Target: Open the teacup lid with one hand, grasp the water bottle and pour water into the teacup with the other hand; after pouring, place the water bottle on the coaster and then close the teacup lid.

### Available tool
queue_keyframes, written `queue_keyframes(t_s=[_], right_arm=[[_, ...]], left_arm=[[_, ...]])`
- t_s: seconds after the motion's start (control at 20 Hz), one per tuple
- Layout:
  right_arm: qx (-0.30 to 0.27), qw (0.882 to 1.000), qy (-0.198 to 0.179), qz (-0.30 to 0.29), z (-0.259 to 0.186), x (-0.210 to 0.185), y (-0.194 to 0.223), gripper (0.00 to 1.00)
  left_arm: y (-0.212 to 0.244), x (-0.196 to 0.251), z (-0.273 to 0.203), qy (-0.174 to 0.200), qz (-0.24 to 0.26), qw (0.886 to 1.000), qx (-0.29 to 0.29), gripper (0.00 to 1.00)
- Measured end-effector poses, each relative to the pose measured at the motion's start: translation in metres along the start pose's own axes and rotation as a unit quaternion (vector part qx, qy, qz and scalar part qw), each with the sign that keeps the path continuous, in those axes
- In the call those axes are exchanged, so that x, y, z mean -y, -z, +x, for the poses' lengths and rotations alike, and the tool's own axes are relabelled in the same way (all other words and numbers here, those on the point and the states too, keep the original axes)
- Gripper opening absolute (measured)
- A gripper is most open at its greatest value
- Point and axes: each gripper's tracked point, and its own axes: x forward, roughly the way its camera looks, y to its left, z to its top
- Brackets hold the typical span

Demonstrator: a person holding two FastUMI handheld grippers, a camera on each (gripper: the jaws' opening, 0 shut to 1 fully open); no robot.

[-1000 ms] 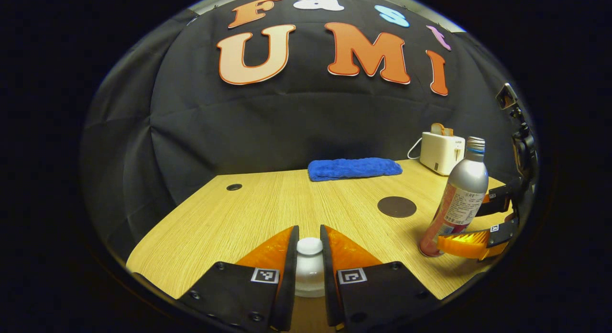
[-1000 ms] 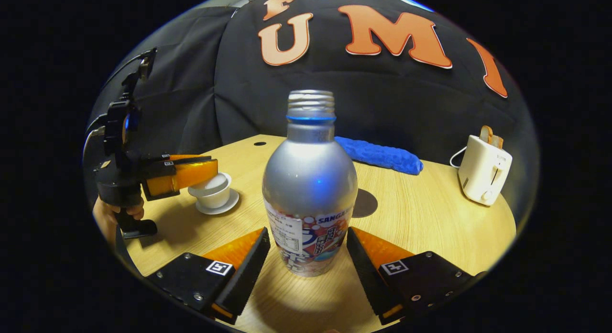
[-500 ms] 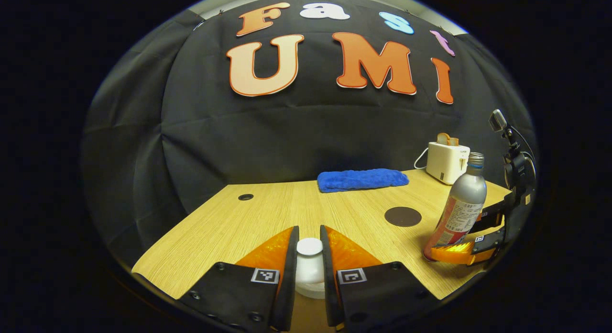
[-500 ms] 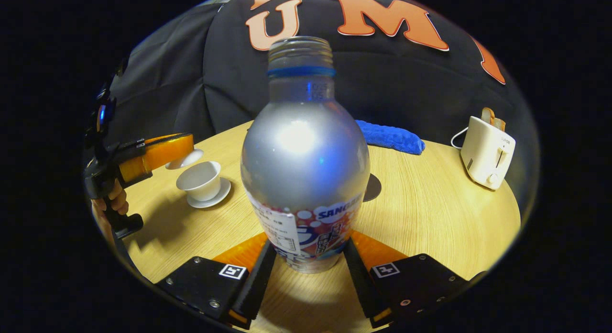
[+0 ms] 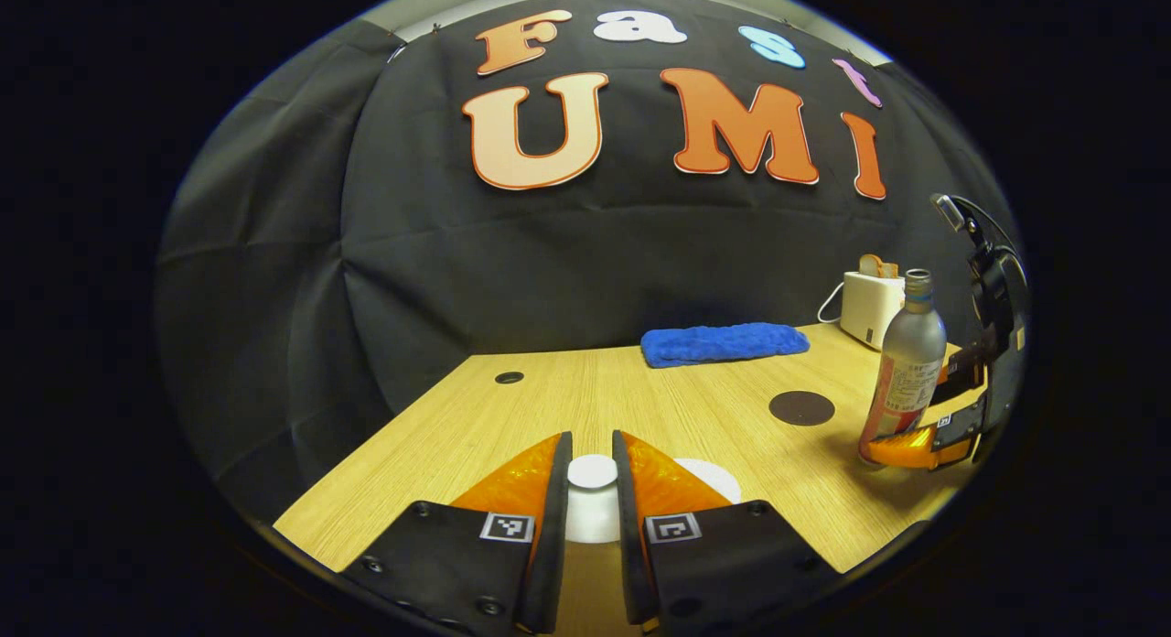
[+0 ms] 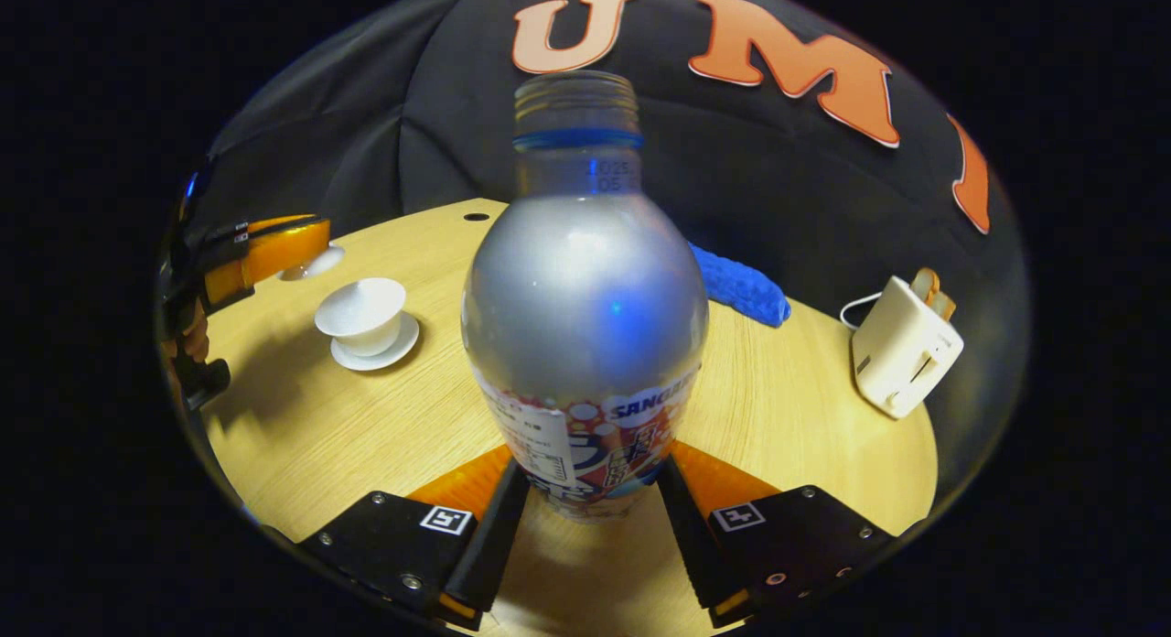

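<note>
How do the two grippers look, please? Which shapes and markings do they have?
Each gripper, left and right, has two wedge-shaped fingers on black blocks with small screws and square black-and-white markers. The left gripper's black handle shows in the right gripper view.

Water bottle (image 6: 585, 289) is showing a matte silver body, a blue ring under the bare threaded neck, and a busy label in white, red-orange and blue with white bubbles near its base. Teacup (image 6: 361, 315) and its saucer (image 6: 375, 355) at 9 o'clock are showing plain glossy white; lid (image 5: 592, 472) is looking white too. Desk (image 6: 805, 436) is showing pale wood with fine straight grain. Coaster (image 5: 801, 407) is reading dark brown, flat and plain. Towel (image 5: 723, 343) at 2 o'clock is showing bright blue, nubby. Toaster (image 6: 901, 347) is looking cream-white with tan toast on top.
</note>
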Motion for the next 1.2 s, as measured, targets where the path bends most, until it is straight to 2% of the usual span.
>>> queue_keyframes(t_s=[0.2,0.25,0.5,0.55,0.6,0.75,0.9,1.0,1.05,1.2], right_arm=[[0.002,0.997,0.025,-0.068,-0.007,0.004,-0.018,0.8],[0.005,0.996,0.024,-0.089,-0.006,0.002,-0.024,0.8],[0.009,0.982,0.02,-0.19,0.007,-0.018,-0.05,0.8],[0.005,0.979,0.015,-0.203,0.008,-0.024,-0.053,0.8],[0.0,0.975,0.011,-0.221,0.012,-0.029,-0.055,0.8],[0.0,0.957,0.033,-0.289,0.016,-0.029,-0.072,0.8],[-0.005,0.945,0.036,-0.325,0.009,-0.03,-0.076,0.79],[-0.004,0.927,0.042,-0.372,0.009,-0.032,-0.08,0.79],[-0.005,0.919,0.046,-0.391,0.008,-0.03,-0.082,0.79],[-0.006,0.901,0.059,-0.429,0.005,-0.02,-0.092,0.79]], left_arm=[[-0.002,-0.023,-0.011,-0.016,-0.005,1.0,0.003,0.27],[-0.003,-0.029,-0.014,-0.019,-0.009,1.0,0.004,0.3],[0.003,-0.054,-0.026,-0.037,-0.016,0.999,0.005,0.3],[0.004,-0.06,-0.03,-0.041,-0.016,0.999,0.005,0.27],[0.004,-0.067,-0.034,-0.046,-0.018,0.999,0.006,0.3],[0.01,-0.078,-0.038,-0.051,-0.034,0.998,0.002,0.3],[0.016,-0.088,-0.041,-0.057,-0.042,0.997,-0.003,0.31],[0.017,-0.092,-0.041,-0.059,-0.049,0.997,-0.002,0.27],[0.019,-0.094,-0.041,-0.06,-0.049,0.997,-0.005,0.3],[0.025,-0.097,-0.041,-0.063,-0.053,0.997,-0.011,0.3]])
